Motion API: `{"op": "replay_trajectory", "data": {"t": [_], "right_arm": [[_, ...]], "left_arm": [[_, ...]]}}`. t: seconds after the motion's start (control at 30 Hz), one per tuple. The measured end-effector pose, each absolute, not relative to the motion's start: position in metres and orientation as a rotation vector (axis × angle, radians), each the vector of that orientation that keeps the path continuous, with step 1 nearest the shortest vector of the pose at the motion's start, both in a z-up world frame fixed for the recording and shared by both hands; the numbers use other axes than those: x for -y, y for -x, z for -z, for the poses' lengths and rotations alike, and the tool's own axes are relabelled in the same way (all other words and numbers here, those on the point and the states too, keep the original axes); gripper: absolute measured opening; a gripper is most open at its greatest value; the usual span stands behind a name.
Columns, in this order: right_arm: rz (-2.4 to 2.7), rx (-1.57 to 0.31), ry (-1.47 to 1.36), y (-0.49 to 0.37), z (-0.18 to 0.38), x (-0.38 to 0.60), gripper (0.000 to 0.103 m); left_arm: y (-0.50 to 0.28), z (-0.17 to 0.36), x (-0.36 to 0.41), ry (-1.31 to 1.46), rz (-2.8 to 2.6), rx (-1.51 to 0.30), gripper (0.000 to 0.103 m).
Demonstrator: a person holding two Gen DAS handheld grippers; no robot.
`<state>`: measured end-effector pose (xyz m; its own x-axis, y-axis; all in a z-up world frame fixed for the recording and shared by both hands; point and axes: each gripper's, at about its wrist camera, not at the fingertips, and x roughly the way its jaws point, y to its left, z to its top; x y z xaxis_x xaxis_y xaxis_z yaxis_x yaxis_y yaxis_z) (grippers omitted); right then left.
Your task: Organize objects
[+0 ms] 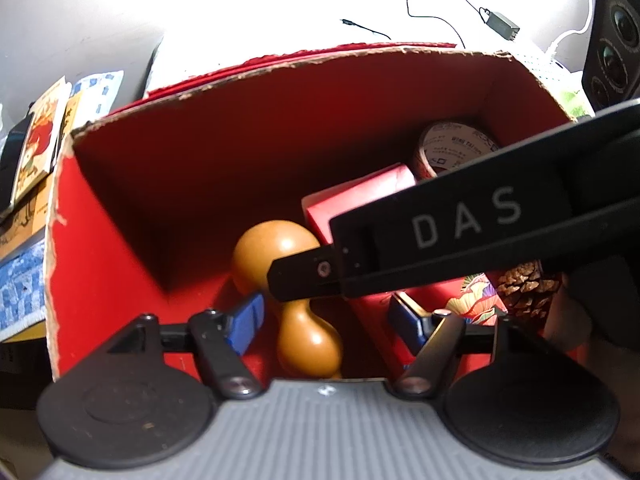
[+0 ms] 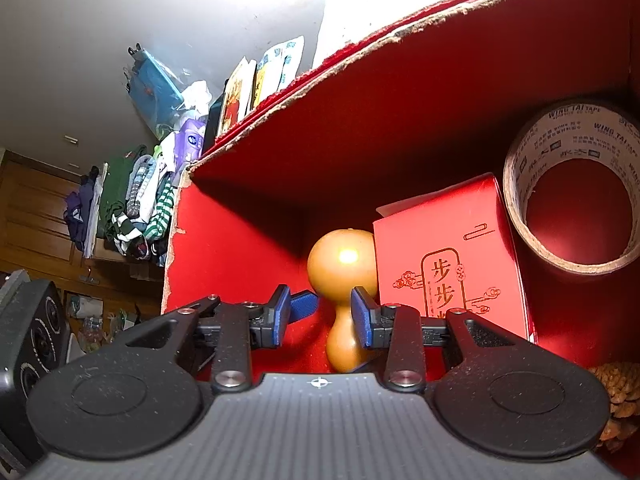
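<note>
A tan gourd lies on the floor of a red cardboard box. My right gripper is open, its blue fingers straddling the gourd's narrow waist; a small gap shows on the left side. In the left wrist view one of its black fingers reaches in over the gourd. My left gripper hovers wide open above the gourd's lower bulb, holding nothing. Beside the gourd stand a small red gift box and a tape roll.
A pine cone and a floral packet fill the box's right corner. Books and packets lean outside on the left. A black camera unit stands at the back right. Clothes hang farther left.
</note>
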<state>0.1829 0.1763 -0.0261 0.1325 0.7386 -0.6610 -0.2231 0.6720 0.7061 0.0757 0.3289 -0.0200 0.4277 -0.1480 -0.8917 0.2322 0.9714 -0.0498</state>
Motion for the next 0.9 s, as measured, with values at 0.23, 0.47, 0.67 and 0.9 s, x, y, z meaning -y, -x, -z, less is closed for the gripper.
{"op": "replay_trajectory", "data": {"t": [0.23, 0.47, 0.67, 0.9], "right_arm": [[-0.739, -1.234, -0.499, -0.181, 0.025, -0.176, 0.038], [-0.733, -1.22, -0.496, -0.179, 0.025, -0.174, 0.038], [-0.728, -1.215, -0.492, -0.179, 0.025, -0.174, 0.038], [-0.722, -1.207, -0.489, -0.179, 0.025, -0.174, 0.038]], "left_arm": [[-0.07, 0.018, -0.333, -0.077, 0.222, -1.106, 0.075], [-0.066, 0.015, -0.34, -0.07, 0.182, -1.107, 0.076], [-0.061, 0.013, -0.345, -0.072, 0.134, -1.101, 0.078], [-0.061, 0.012, -0.349, -0.078, 0.091, -1.099, 0.08]]}}
